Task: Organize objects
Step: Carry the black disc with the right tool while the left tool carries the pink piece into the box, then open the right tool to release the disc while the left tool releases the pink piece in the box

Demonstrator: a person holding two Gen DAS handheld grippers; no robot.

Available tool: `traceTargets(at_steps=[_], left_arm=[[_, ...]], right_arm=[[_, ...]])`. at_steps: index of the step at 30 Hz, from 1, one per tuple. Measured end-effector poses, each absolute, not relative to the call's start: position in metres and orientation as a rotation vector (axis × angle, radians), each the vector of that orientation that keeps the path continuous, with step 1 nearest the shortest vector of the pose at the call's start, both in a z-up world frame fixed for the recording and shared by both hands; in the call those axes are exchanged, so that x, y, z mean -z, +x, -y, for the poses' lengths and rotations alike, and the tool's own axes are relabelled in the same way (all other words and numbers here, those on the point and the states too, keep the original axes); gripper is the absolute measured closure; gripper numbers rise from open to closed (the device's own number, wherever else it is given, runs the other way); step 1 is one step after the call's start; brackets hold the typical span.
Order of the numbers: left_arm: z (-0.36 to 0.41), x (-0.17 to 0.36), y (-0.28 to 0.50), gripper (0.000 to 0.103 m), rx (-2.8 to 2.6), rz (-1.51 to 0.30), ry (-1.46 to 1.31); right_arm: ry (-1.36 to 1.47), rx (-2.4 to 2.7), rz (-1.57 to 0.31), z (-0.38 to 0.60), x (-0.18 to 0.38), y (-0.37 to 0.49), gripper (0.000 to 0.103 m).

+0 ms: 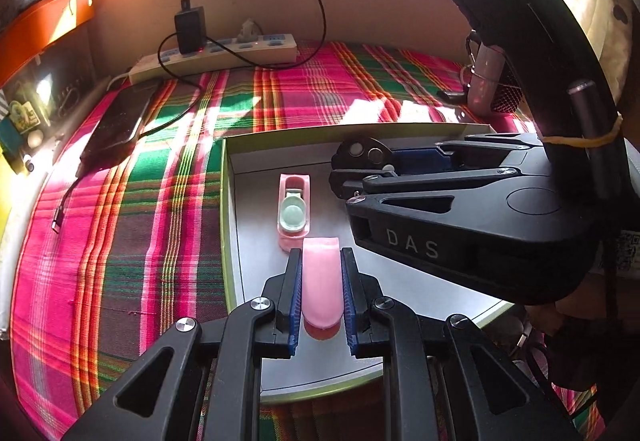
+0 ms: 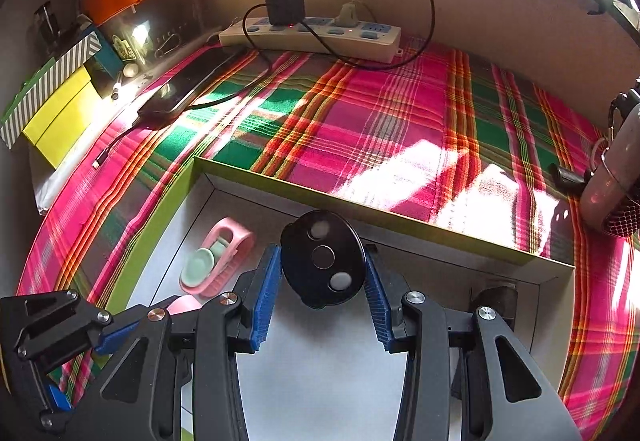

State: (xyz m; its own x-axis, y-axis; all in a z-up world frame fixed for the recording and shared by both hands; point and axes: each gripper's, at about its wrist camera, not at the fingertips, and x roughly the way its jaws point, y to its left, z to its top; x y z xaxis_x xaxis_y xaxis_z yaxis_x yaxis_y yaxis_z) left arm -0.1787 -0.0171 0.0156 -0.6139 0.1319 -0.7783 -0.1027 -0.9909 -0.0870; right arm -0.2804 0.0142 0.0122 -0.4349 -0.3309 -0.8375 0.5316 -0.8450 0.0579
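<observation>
A shallow white box with a green rim (image 1: pixel 225 201) lies on the plaid cloth; it also shows in the right wrist view (image 2: pixel 176 197). My left gripper (image 1: pixel 321 261) is shut on a pink plastic piece (image 1: pixel 321 283), held just above the box floor. A pink holder with a mint disc (image 1: pixel 293 211) lies in the box just ahead of it, also seen in the right wrist view (image 2: pixel 216 261). My right gripper (image 2: pixel 322 269) is shut on a black round disc with three buttons (image 2: pixel 323 264), held over the box; it appears in the left wrist view (image 1: pixel 362 153).
A white power strip (image 2: pixel 312 35) with a black charger (image 2: pixel 285 3) and cable lies at the back. A dark phone (image 2: pixel 196 85) lies at the left. Yellow and striped boxes (image 2: pixel 56 109) stand at far left. A pink bottle (image 2: pixel 608 181) stands at right.
</observation>
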Motion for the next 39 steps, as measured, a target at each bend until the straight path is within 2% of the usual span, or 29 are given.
traceTargets(at_steps=[28, 33, 39], left_arm=[[0.0140, -0.0154, -0.1786, 0.087, -2.726, 0.018, -1.312], [0.0144, -0.0152, -0.1781, 0.085, -2.725, 0.023, -1.310], [0.0110, -0.0168, -0.1760, 0.081, -2.726, 0.012, -1.306]], right_arm=[[1.270, 2.286, -0.307, -0.0079, -0.0089, -0.2831, 0.060], [1.274, 2.286, -0.298, -0.0077, -0.0087, -0.2823, 0.055], [1.269, 2.296, -0.276, -0.0112, -0.0116, -0.2784, 0.054]])
